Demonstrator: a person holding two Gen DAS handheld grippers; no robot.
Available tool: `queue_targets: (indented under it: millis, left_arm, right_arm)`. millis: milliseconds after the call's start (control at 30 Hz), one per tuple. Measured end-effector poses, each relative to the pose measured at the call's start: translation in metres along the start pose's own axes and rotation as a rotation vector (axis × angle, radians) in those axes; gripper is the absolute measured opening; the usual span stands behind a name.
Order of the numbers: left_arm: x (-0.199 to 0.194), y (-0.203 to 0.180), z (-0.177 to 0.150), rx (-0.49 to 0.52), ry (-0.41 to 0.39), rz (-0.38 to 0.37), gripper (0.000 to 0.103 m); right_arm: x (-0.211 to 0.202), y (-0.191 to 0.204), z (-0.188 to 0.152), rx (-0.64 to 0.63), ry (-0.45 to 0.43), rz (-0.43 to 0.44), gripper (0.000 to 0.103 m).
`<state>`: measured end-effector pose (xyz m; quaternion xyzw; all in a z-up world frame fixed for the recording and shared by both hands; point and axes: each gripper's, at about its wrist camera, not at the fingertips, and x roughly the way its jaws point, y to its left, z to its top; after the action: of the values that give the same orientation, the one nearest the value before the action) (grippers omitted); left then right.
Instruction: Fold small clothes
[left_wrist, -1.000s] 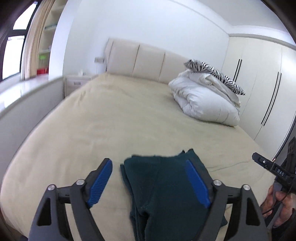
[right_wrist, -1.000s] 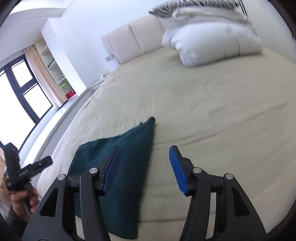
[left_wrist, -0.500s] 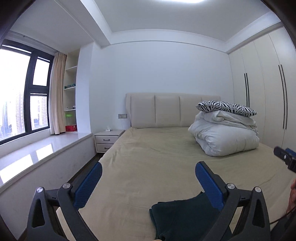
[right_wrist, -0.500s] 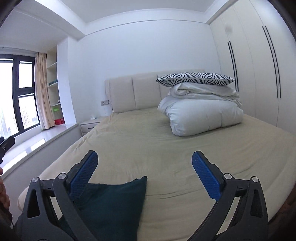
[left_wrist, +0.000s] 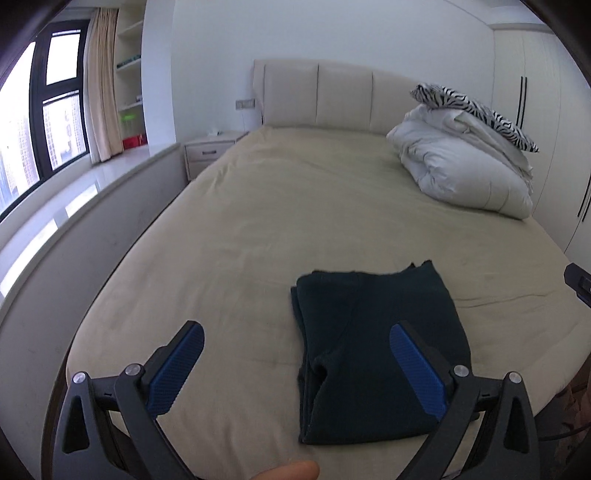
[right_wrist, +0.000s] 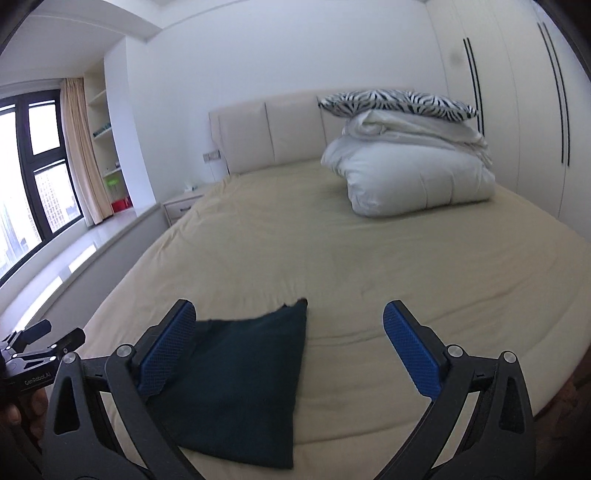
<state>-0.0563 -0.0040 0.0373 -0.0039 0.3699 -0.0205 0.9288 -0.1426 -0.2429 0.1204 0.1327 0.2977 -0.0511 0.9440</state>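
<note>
Folded dark green garment (left_wrist: 376, 354) lying flat on beige bed (left_wrist: 280, 206), near its foot edge. Left gripper (left_wrist: 297, 363) hovering above, blue pads spread wide, pinching nothing. Right gripper (right_wrist: 288, 345) hanging likewise, fingers wide apart, garment showing behind its left pad. White duvet (right_wrist: 413, 177) sitting far right by headboard.

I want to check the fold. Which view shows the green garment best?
The left wrist view: the garment lies almost whole on the bed, folds visible. In the right wrist view a finger hides its left part.
</note>
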Motion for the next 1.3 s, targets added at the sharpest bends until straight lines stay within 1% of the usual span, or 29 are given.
queue_targets:
  millis: [33,100,167,267,367,500,667,800,1300]
  left_arm:
    - [0.008,0.0,-0.005,0.0,0.03,0.008,0.103]
    - [0.019,0.0,-0.014,0.003,0.069,0.018,0.103]
    - [0.025,-0.001,-0.022,0.005,0.099,0.023,0.103]
    - [0.033,-0.002,-0.029,0.018,0.128,0.032,0.103]
    - [0.039,0.001,-0.032,0.014,0.155,0.023,0.103]
    - [0.041,0.001,-0.036,0.018,0.162,0.016,0.103]
    - [0.046,0.002,-0.039,0.014,0.179,0.014,0.103]
    - [0.048,0.002,-0.042,0.016,0.187,0.023,0.103]
    - [0.051,0.004,-0.044,0.013,0.19,0.025,0.103]
  right_arm:
    - [0.01,-0.001,-0.005,0.024,0.054,-0.002,0.103]
    - [0.033,-0.005,-0.016,0.05,0.131,-0.004,0.103]
    - [0.052,-0.004,-0.028,0.056,0.182,-0.011,0.103]
    - [0.073,0.005,-0.046,0.01,0.237,-0.038,0.103]
    - [0.091,0.013,-0.064,-0.033,0.279,-0.055,0.103]
    - [0.107,0.017,-0.08,-0.06,0.319,-0.074,0.103]
    - [0.121,0.018,-0.093,-0.072,0.346,-0.088,0.103]
    - [0.124,0.022,-0.1,-0.08,0.361,-0.095,0.103]
    - [0.119,0.032,-0.099,-0.098,0.365,-0.087,0.103]
